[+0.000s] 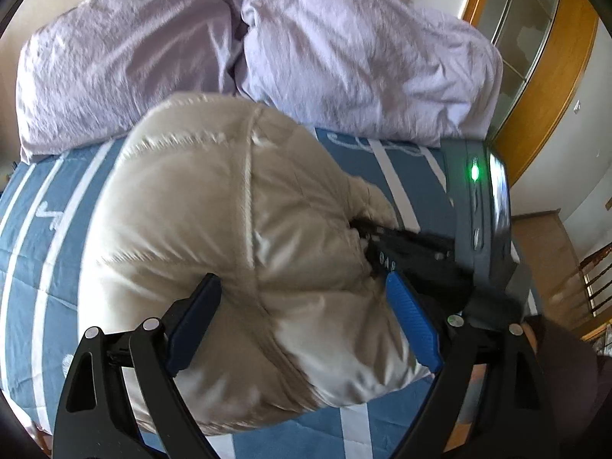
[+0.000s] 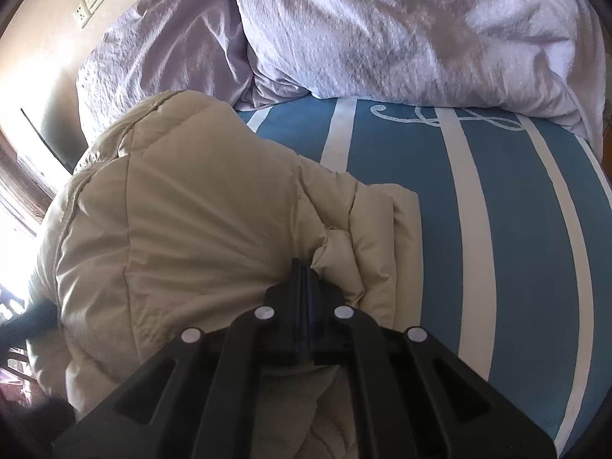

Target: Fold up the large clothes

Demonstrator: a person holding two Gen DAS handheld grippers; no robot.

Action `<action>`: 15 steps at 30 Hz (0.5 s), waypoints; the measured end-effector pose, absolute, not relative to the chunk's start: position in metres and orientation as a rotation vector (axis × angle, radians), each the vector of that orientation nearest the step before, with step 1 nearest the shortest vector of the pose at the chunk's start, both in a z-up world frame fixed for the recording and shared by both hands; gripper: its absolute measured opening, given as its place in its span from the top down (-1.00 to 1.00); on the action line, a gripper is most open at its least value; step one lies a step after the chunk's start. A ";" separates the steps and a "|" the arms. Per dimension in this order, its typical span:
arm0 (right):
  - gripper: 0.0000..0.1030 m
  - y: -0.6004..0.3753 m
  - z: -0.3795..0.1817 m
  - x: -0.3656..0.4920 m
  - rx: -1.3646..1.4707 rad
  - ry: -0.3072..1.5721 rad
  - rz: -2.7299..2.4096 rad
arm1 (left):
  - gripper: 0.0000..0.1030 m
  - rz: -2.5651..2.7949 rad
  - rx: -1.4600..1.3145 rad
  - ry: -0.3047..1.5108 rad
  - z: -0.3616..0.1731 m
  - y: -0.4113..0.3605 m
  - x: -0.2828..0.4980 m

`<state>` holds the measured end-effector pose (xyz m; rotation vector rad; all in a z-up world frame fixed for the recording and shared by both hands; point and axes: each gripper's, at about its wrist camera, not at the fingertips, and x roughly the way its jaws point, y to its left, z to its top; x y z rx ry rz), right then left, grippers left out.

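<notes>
A beige puffer jacket (image 1: 214, 229) lies bunched on the blue and white striped bed cover (image 1: 30, 229). It also shows in the right wrist view (image 2: 183, 229). My left gripper (image 1: 302, 283) is open, its blue pads on either side of the jacket's near part, just above it. My right gripper (image 2: 304, 267) is shut on a fold of the jacket at its right edge. The right gripper also shows in the left wrist view (image 1: 367, 229), pinching the jacket's right side. The jacket's underside is hidden.
A rumpled lilac duvet (image 1: 267, 49) is piled across the far side of the bed, also in the right wrist view (image 2: 382, 26). A wooden cabinet (image 1: 535, 57) stands at the right. A wall with sockets (image 2: 90, 2) is at the far left. Striped cover (image 2: 497, 210) lies bare to the right.
</notes>
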<state>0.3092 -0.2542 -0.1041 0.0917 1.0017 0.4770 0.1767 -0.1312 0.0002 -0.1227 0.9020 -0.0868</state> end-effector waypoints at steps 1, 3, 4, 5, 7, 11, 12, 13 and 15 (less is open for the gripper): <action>0.96 -0.254 -0.105 0.309 0.095 0.998 0.475 | -0.71 -0.085 -0.129 0.894 0.004 -0.128 0.179; 0.96 -0.254 -0.105 0.307 0.097 0.994 0.472 | -0.71 -0.077 -0.126 0.875 0.011 -0.123 0.183; 0.96 -0.254 -0.105 0.307 0.096 0.992 0.471 | -0.72 -0.071 -0.119 0.867 0.014 -0.121 0.185; 0.96 -0.254 -0.106 0.306 0.096 0.990 0.469 | -0.72 -0.062 -0.112 0.860 0.016 -0.118 0.189; 0.96 -0.253 -0.106 0.305 0.096 0.987 0.466 | -0.72 -0.047 -0.100 0.852 0.020 -0.112 0.196; 0.96 -0.253 -0.107 0.305 0.097 0.982 0.459 | -0.72 -0.017 -0.072 0.843 0.025 -0.098 0.208; 0.96 -0.253 -0.107 0.304 0.098 0.981 0.456 | -0.72 -0.011 -0.068 0.842 0.025 -0.096 0.211; 0.96 -0.253 -0.107 0.304 0.099 0.980 0.453 | -0.72 -0.003 -0.063 0.842 0.025 -0.093 0.214; 0.96 -0.254 -0.106 0.303 0.101 0.978 0.451 | -0.72 0.011 -0.054 0.840 0.026 -0.085 0.219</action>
